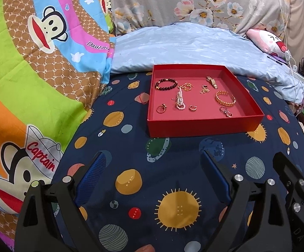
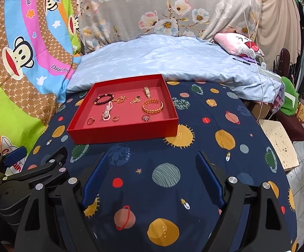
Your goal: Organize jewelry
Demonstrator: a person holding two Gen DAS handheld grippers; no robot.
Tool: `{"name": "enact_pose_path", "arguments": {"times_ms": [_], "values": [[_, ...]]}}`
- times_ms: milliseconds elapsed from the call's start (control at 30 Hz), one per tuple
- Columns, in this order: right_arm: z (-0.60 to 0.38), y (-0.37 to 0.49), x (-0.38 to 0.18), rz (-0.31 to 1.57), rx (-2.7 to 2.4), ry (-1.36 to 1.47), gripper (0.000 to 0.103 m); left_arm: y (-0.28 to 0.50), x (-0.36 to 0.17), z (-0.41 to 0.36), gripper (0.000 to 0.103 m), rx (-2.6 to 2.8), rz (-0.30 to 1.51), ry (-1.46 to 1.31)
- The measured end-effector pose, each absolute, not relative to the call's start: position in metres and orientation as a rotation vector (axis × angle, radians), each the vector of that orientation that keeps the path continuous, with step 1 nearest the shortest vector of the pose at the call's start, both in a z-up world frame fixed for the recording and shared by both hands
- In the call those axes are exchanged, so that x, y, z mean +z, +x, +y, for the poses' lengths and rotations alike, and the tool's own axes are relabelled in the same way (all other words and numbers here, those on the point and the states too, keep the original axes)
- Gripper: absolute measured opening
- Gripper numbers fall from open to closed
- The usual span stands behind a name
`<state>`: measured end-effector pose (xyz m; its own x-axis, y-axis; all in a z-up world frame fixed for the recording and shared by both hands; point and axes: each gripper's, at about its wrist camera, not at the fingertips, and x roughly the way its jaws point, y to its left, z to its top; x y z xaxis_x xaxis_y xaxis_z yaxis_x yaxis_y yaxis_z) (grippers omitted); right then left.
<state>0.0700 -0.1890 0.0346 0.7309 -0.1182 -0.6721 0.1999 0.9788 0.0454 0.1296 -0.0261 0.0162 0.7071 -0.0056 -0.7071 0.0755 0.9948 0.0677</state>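
Note:
A shallow red tray (image 1: 204, 124) (image 2: 122, 133) sits on the planet-print sheet. In it lie a dark bead bracelet (image 1: 166, 84) (image 2: 103, 100), a pearl strand (image 1: 180, 100) (image 2: 107, 111), a gold cuff bracelet (image 1: 225, 99) (image 2: 152, 106), a gold watch piece (image 1: 212, 82) (image 2: 146, 91), small gold charms (image 1: 204, 89), and several rings (image 1: 161, 108) (image 2: 90, 121). My left gripper (image 1: 153, 168) is open and empty, short of the tray. My right gripper (image 2: 152, 168) is open and empty, also short of the tray, to the left gripper's right.
A light blue pillow (image 1: 193, 46) lies behind the tray. A colourful monkey-print blanket (image 1: 36, 73) rises on the left. A floral cushion (image 2: 162, 10) stands at the back. A pink plush (image 2: 240, 42) and white cable (image 2: 254, 52) are far right, by the bed's edge.

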Motion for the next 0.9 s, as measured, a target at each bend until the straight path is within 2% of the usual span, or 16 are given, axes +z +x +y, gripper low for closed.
{"name": "enact_pose_path", "arguments": {"times_ms": [900], "values": [[-0.187, 0.098, 0.029, 0.733, -0.158, 0.113, 0.082, 0.156, 0.010, -0.024, 0.089, -0.009, 0.796, 0.102]]}}
